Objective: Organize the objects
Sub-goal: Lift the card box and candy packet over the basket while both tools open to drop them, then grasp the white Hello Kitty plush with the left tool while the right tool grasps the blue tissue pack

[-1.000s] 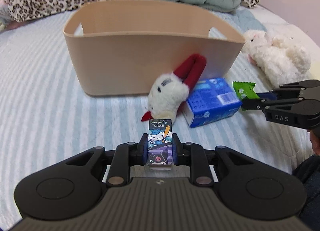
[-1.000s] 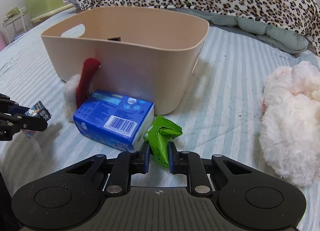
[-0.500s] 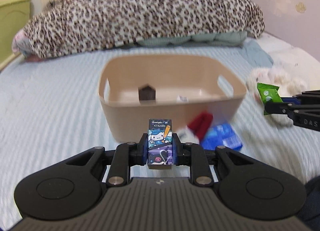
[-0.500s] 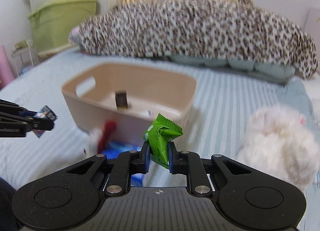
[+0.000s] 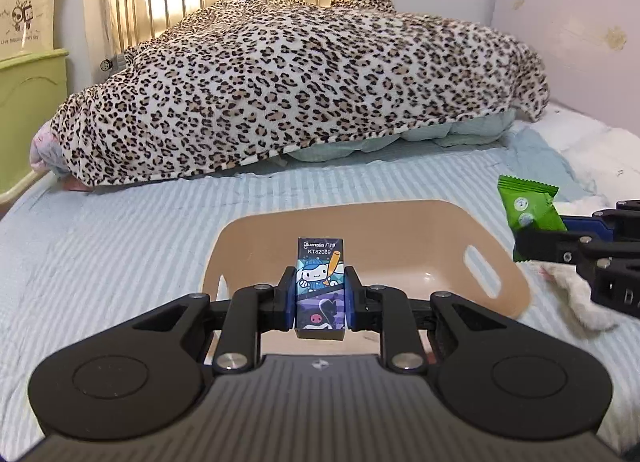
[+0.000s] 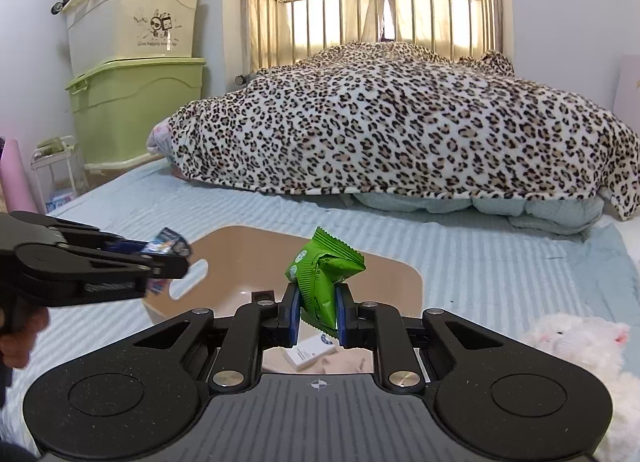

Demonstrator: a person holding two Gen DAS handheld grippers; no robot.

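My left gripper (image 5: 320,298) is shut on a small cartoon-printed box (image 5: 321,282), held above the beige basket (image 5: 516,294) on the striped bed. My right gripper (image 6: 318,312) is shut on a green snack packet (image 6: 320,282), also held over the basket (image 6: 412,286). Each gripper shows in the other's view: the right one with the packet (image 5: 528,209) at the right edge, the left one with the box (image 6: 168,246) at the left. A small white box (image 6: 310,350) lies on the basket floor.
A leopard-print blanket (image 5: 300,97) is heaped across the far end of the bed. A white plush toy (image 6: 576,346) lies right of the basket. Stacked storage bins (image 6: 136,81) stand at the left wall. A metal bed rail (image 6: 380,17) is at the back.
Both grippers have risen from bed level beside the basket to above its opening, each still holding its object. The red-and-white plush and blue packet have dropped out of view.
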